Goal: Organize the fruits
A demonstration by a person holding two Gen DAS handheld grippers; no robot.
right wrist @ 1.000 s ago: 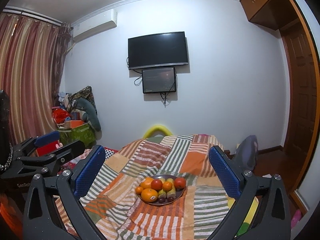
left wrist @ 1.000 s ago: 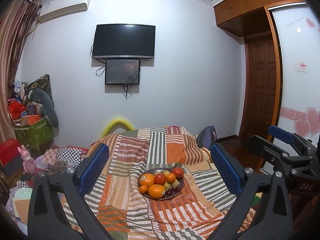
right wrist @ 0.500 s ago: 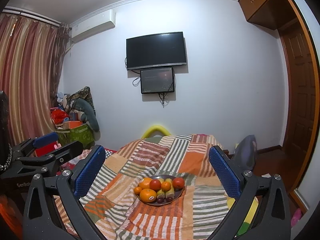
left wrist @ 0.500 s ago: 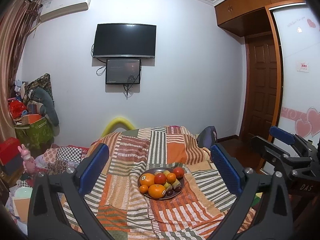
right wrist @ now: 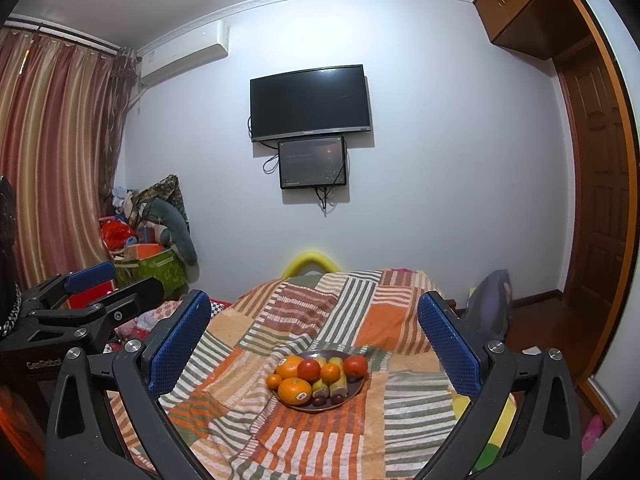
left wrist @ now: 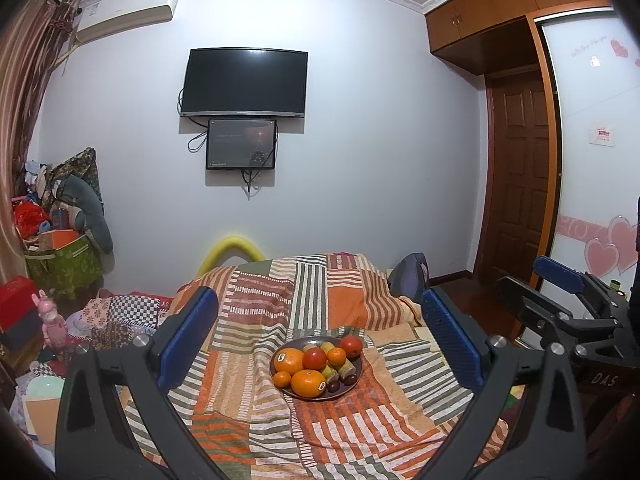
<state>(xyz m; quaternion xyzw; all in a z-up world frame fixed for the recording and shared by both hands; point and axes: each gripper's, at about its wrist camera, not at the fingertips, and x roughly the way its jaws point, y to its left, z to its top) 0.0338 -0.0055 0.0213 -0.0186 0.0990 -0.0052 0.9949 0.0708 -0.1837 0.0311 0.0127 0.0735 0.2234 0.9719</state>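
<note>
Sitting on the patchwork bedspread (left wrist: 256, 320), mid-bed, is one round metal plate (left wrist: 357, 376) loaded with fruit; I count it as follows.

- Large oranges: two, each with a sticker; the front orange (left wrist: 308, 383) lies at the near rim, the rear orange (left wrist: 289, 360) behind it to the left.
- Small tangerines: one at the left rim (left wrist: 282, 378), one near the middle (left wrist: 336, 356).
- Red fruits: two, the centre one (left wrist: 315, 358) touching the rear orange, the other (left wrist: 351, 345) at the far right rim.
- Bananas (right wrist: 335, 385): short yellow-green pieces lying across the middle.
- Dark plums (right wrist: 319, 401): two small ones at the near rim.

Left gripper (left wrist: 318, 338): held level above the foot of the bed, aimed at the plate; blue-padded fingers (left wrist: 188, 336) spread wide, holding and touching nothing.

Right gripper (right wrist: 314, 342): same pose, beside the left; its fingers (right wrist: 448, 352) likewise wide apart and empty.

View differences: my left camera shows the right gripper at its right edge, plus a wardrobe door with pink hearts (left wrist: 608, 248). My right camera shows the left gripper at its left edge, plus striped curtains (right wrist: 52, 152). Both show the wall television (left wrist: 245, 82) and a brown door (left wrist: 520, 184).
</note>
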